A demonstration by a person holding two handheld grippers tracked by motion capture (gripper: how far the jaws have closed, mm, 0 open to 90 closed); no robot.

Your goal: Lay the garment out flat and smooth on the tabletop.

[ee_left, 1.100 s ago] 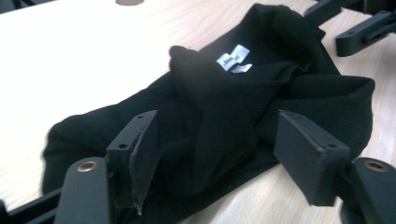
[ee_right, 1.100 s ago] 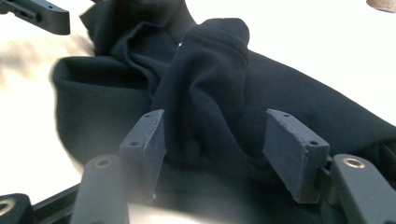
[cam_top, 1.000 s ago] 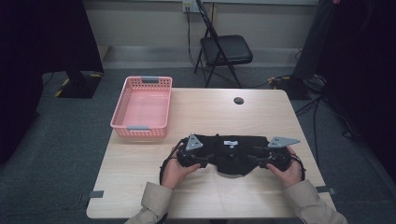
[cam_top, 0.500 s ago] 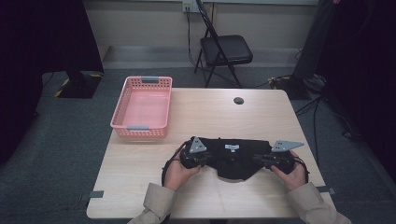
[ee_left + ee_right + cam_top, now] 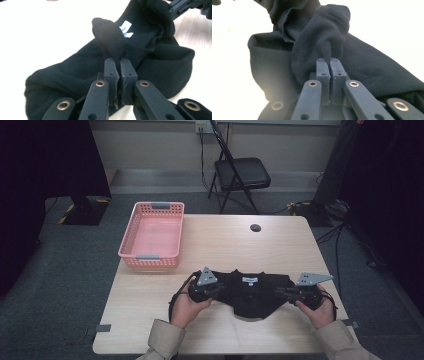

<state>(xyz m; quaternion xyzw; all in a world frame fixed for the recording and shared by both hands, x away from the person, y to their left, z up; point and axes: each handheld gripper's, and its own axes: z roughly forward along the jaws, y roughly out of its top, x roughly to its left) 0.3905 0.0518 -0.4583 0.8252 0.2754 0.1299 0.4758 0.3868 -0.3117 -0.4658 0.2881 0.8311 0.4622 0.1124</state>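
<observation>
Black sweatshirt (image 5: 255, 292) pinched at each end by left gripper (image 5: 118, 68) and right gripper (image 5: 329, 68); lifting evenly seems next.

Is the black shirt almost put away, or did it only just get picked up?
Only just picked up. Done: the left gripper and the right gripper have each just closed on a fold of the black garment, one at each end. In hand: it hangs bunched between them, low over the table. Left, probably: getting it into the pink basket, which holds nothing.
</observation>
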